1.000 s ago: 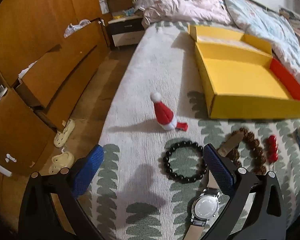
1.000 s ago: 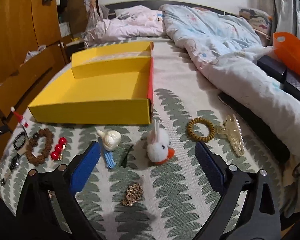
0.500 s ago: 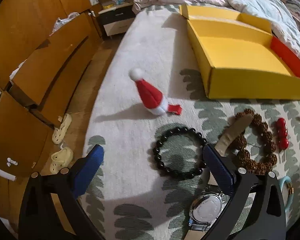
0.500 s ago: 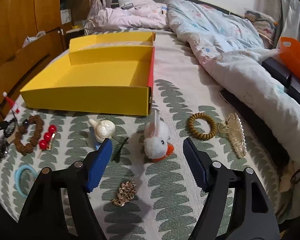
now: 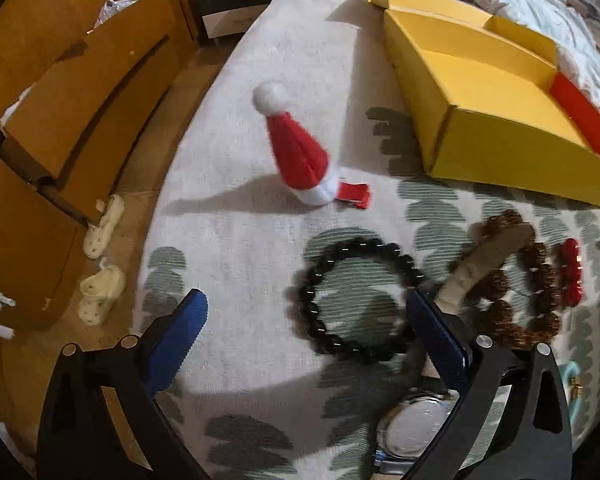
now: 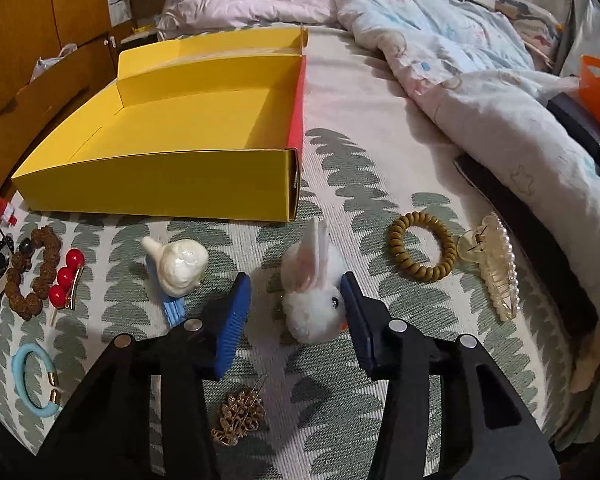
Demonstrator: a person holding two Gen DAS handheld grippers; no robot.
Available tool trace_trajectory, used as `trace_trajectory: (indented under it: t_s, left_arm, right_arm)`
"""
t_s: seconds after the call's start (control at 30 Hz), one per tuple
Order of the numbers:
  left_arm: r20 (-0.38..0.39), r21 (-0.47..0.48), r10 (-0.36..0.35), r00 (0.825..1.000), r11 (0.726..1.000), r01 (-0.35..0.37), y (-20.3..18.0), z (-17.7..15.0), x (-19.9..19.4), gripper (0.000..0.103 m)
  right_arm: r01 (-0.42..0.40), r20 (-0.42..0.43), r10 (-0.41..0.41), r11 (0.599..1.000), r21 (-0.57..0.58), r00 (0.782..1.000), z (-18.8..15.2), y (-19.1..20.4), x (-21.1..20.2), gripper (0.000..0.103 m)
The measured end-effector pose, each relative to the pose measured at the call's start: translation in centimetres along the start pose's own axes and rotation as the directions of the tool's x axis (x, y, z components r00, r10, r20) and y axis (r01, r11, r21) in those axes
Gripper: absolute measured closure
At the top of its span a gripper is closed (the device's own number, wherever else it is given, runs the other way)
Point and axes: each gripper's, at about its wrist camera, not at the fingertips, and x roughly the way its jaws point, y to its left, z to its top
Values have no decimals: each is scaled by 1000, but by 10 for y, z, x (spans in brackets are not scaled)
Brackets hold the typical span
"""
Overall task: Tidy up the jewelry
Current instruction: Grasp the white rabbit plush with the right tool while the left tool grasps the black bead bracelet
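Observation:
A yellow box (image 6: 152, 184) lies open on the bed; it also shows in the left wrist view (image 5: 512, 160). My right gripper (image 6: 296, 300) is open, its jaws either side of a white fluffy rabbit clip (image 6: 312, 300), the right pad touching it. My left gripper (image 5: 306, 326) is open over a black bead bracelet (image 5: 356, 296). A red santa hat clip (image 5: 300, 160) stands beyond it. A watch (image 5: 416, 428), a brown bead bracelet (image 5: 512, 292) and a red berry clip (image 5: 570, 272) lie to the right.
Near the right gripper lie a pearly white clip (image 6: 180, 266), a brown spiral hair tie (image 6: 422, 252), a pearl claw clip (image 6: 496, 264), a gold brooch (image 6: 238, 420) and a light blue bangle (image 6: 34, 380). A duvet (image 6: 480, 80) covers the bed's right side. Wooden drawers (image 5: 60, 120) stand left.
The right gripper has moved forward and down and narrowed around the rabbit clip. The left gripper has moved forward and lower over the black bracelet, still wide open.

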Motion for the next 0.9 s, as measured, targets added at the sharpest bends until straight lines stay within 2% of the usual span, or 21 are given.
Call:
trace_trajectory:
  t_s: [0.1,0.27,0.5,0.6,0.7,0.9]
  left_arm:
    - [-24,-3,-10,1000,1000,10,1,0,7,4]
    - [-21,-6,-26,999,1000,26,2,4,9,4]
    - [-20,-29,-62,998,998,61,3,7,14,4]
    - [-25,-52,-101,995,994,100,6,6,13,11]
    - [-15,-61,-124,992,991,123,6,4,10,23]
    - [19,-54,-142,990,988,143,6,5,2,56]
  right_arm:
    - [10,-9,-10,1000,-4,1000,1,-1,4,56]
    - [27,-20,-28,1000,-15,999,3,0,10,58]
    - [38,-36,-39,999,-17,999,3,-2,16,72]
    - [34,-36,-35,999,-16,999,2,-2,16,73]
    - [37,-39,-38,999,-26,999,1,-2,16,75]
    - [22,-40,-22,1000,-21,999,0,-2,14,76]
